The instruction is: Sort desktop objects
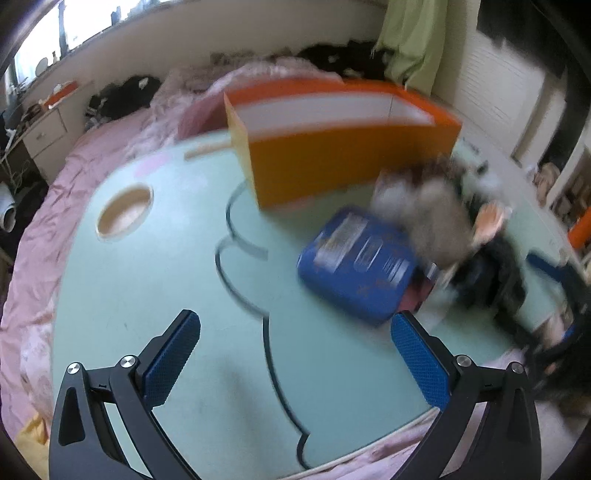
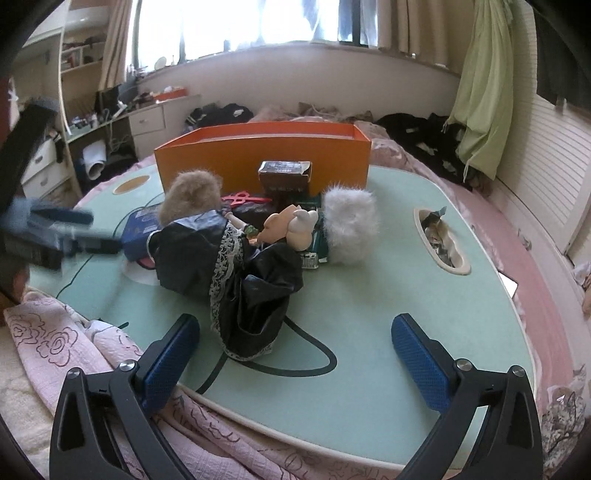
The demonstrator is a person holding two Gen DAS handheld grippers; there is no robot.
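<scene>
Mint-green bench (image 2: 369, 295) lies bare before the right claw (image 2: 295, 350), jaws spread and empty, the black-dressed doll (image 2: 236, 258) just ahead. Left claw (image 1: 295, 354), jaws likewise apart and empty, nears the blue pack (image 1: 354, 266). Orange box (image 2: 266, 162) lines the far edge.

The left wrist view looks steeply down along its own two blue-padded fingers (image 1: 173, 354) onto the pale green table (image 1: 147, 277) from close above its near edge, blurred, with the orange box (image 1: 343, 166) ahead and the blue packet (image 1: 356, 266) just beyond the fingers. The right wrist view sits lower and flatter at the table's near edge, facing the window (image 2: 258, 22) across the doll in black (image 2: 236, 266) to the same box's long side. Both share the table, box, packet and doll, and the right view catches the left gripper (image 2: 55, 229) blurred at its left edge.
</scene>
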